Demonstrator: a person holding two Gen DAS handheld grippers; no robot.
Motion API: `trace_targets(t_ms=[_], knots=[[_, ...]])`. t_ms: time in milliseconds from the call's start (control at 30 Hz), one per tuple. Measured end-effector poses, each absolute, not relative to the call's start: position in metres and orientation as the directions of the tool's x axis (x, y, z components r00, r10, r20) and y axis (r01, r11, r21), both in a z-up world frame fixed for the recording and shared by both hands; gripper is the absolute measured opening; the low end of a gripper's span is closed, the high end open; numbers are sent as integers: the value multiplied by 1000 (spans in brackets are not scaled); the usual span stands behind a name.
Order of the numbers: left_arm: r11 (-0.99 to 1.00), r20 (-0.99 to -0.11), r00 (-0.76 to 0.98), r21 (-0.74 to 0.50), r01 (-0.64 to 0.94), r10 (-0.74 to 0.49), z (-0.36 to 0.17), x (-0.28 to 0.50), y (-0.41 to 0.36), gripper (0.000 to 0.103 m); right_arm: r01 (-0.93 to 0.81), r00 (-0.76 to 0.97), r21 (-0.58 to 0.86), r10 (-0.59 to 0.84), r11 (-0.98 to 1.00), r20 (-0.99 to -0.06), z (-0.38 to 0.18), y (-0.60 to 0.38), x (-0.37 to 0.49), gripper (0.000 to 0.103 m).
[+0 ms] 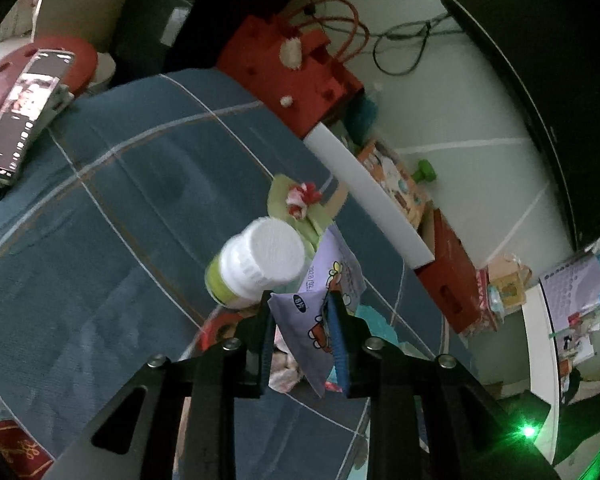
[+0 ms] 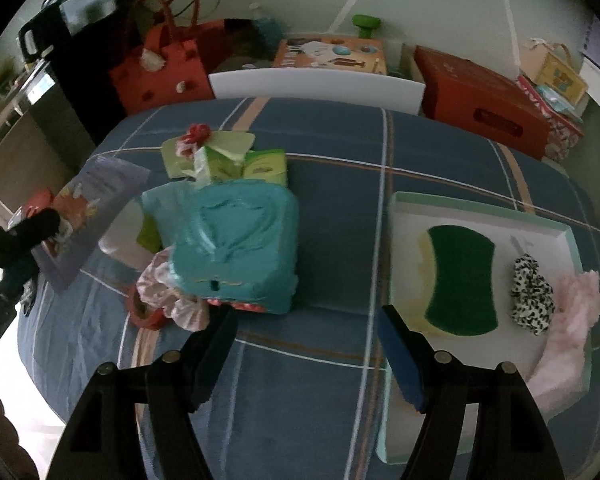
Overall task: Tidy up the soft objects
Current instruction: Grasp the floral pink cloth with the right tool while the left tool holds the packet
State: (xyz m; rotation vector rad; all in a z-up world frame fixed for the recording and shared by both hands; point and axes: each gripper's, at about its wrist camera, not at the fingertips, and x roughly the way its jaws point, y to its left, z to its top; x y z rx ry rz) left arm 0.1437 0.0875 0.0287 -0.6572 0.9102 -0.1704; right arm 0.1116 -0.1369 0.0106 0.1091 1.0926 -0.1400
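Note:
My left gripper (image 1: 303, 306) is shut on a lilac tissue pack (image 1: 320, 312) with cartoon print, held above the blue plaid bed cover (image 1: 100, 200); it also shows in the right wrist view (image 2: 96, 204). A white-capped bottle (image 1: 256, 266) lies just beyond it. My right gripper (image 2: 306, 312) is open and empty over the cover. To its left lie a teal wipes pack (image 2: 236, 240), a pink scrunchie (image 2: 172, 300) and green packets (image 2: 224, 156). To its right a white tray (image 2: 548, 216) holds a green sponge (image 2: 462, 280), a spotted scrunchie (image 2: 532, 292) and a pink cloth (image 2: 572, 332).
A red felt bag (image 2: 160, 72), a white board (image 2: 320, 84), a red box (image 2: 484, 100) and a picture box (image 2: 328, 52) line the far edge of the bed. A phone on a stand (image 1: 24, 108) sits at the left.

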Motion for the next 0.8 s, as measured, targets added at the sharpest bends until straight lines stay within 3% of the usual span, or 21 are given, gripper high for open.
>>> trace_targets(t_ms=[433,800], knots=[[771,-713,669,-541,-336,-209,21,140,156,26,47,433,83,54,995,-900,-7,-93,121,76],[702,-742,608,-591,-397,-281,-12,148,173,26,33,370,142,120,989,-921,-37,-67,140,76]])
